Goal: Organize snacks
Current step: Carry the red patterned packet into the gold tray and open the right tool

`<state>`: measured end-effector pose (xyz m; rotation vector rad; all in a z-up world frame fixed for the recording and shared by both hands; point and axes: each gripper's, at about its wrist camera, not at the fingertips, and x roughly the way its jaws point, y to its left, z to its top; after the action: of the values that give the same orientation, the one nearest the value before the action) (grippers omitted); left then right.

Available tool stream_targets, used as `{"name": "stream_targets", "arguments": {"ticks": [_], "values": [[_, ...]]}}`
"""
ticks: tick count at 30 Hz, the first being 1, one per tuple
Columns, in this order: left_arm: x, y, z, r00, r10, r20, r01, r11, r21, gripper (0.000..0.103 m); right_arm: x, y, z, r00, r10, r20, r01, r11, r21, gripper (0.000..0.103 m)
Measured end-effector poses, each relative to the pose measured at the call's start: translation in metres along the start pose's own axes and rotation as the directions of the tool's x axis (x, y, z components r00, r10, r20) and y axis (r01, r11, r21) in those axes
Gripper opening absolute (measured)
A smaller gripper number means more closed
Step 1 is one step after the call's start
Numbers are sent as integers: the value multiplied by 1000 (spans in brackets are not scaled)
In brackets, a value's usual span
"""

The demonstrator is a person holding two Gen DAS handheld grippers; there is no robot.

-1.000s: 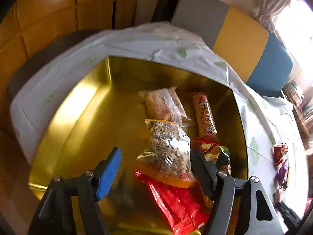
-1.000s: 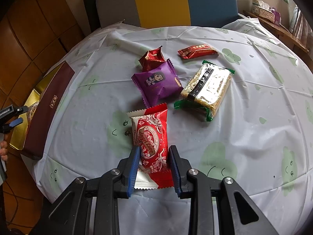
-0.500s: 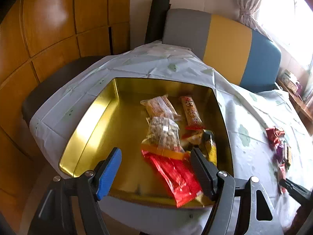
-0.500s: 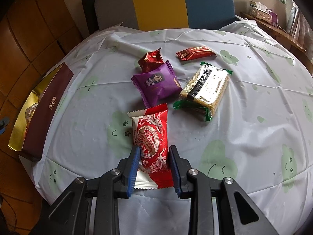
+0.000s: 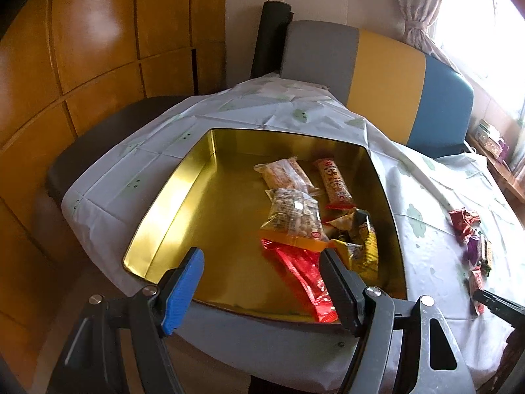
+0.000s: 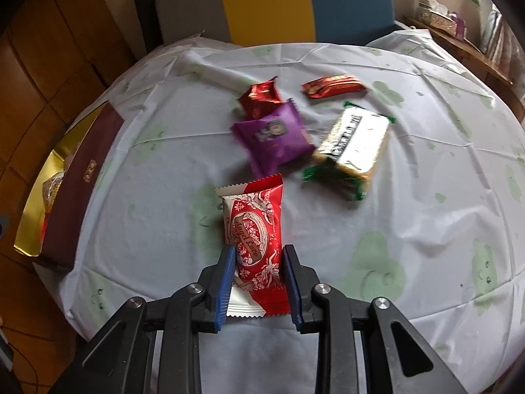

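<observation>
A gold tin (image 5: 170, 193) holds several snack packets: a clear bag of nuts (image 5: 295, 218), a long red packet (image 5: 305, 275) and others. My left gripper (image 5: 262, 275) is open and empty, pulled back above the tin's near edge. My right gripper (image 6: 257, 266) is shut on a red and white snack packet (image 6: 254, 220) and holds it over the tablecloth. A purple packet (image 6: 274, 138), two small red packets (image 6: 261, 97) (image 6: 333, 85) and a green-edged silver packet (image 6: 352, 141) lie on the cloth beyond it. The tin (image 6: 32, 210) shows at the left of the right wrist view.
The round table has a white cloth with green prints (image 6: 426, 197). A grey, yellow and blue chair back (image 5: 377, 75) stands behind it. Wooden panels (image 5: 82, 49) are at the left. A wooden shelf with boxes (image 6: 443, 23) is at the far right.
My left gripper has pulled back and risen away from the tin, still open. My right gripper keeps its hold on the red and white packet and has lifted slightly.
</observation>
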<state>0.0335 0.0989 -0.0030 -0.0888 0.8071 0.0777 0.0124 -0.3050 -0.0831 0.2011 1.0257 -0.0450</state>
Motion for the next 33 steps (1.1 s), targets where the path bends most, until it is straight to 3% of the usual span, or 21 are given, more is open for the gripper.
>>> {"name": "stream_targets", "arguments": {"ticks": [7, 13, 18, 23, 28, 31, 33], "values": [[3, 14, -2, 1000, 0, -6, 0, 999, -33, 73, 5, 31, 7, 998, 56, -32, -58, 998, -40, 29], [7, 26, -6, 1000, 14, -15, -15, 998, -55, 73, -2, 91, 26, 988, 154, -27, -156, 973, -169, 29], [7, 39, -6, 999, 34, -9, -34, 995, -90, 73, -10, 155, 44, 959, 281, -39, -280, 913, -297, 29], [6, 54, -4, 998, 55, -8, -56, 990, -130, 73, -11, 232, 57, 914, 396, -90, -398, 825, -402, 29], [9, 61, -7, 997, 68, -19, -70, 988, -138, 73, 25, 290, 44, 893, 391, -220, -449, 763, -465, 29], [11, 63, -9, 997, 72, -29, -75, 988, -134, 73, 52, 304, 32, 898, 341, -278, -436, 765, -474, 30], [12, 64, -10, 997, 71, -32, -74, 988, -137, 73, 64, 303, 27, 884, 352, -309, -462, 764, -450, 32]]}}
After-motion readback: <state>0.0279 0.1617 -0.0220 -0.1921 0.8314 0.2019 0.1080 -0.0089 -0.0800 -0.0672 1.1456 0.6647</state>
